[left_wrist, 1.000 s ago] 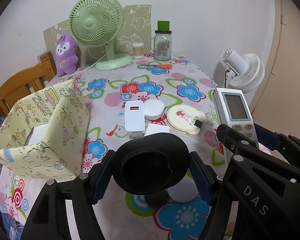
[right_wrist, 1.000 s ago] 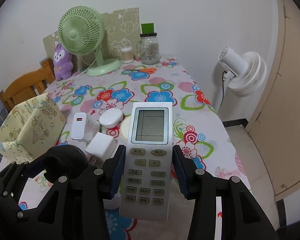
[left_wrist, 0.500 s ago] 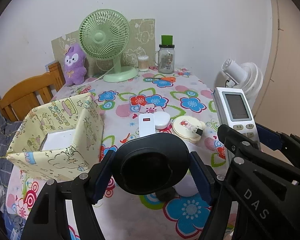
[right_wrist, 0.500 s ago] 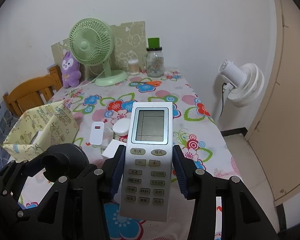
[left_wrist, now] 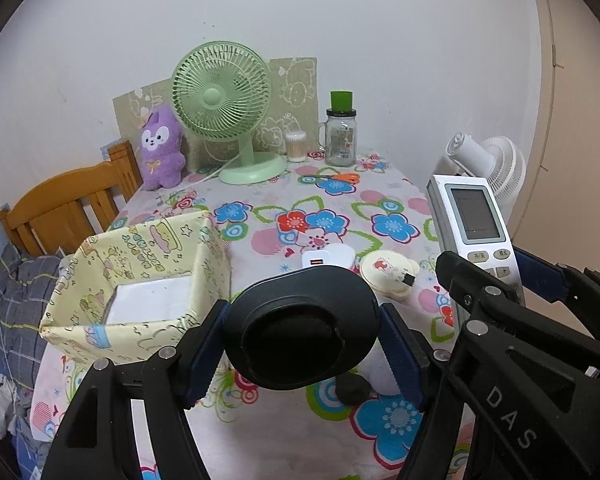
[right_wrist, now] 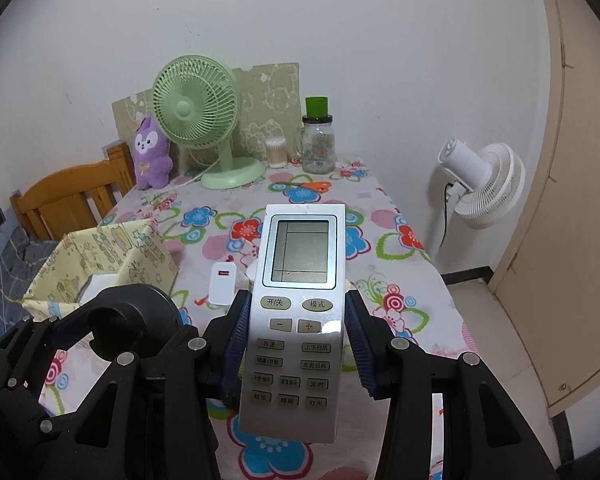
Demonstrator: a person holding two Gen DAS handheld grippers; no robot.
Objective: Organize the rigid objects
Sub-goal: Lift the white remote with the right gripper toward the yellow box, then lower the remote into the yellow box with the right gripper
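A: Where are the things above the flowered table [left_wrist: 388, 200]?
B: Yellow box [left_wrist: 140, 276] stands at its left edge. Left tool [left_wrist: 304, 336] is clamped on a black oval case [left_wrist: 300, 332]; right tool [right_wrist: 296, 344] grips the silver remote [right_wrist: 296, 300].

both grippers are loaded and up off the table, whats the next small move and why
Probably carry the left gripper leftward over the yellow box and lower it there. It is shut on the black oval case, the box stands open just to that side with room inside, and the right gripper, shut on the remote, can follow.
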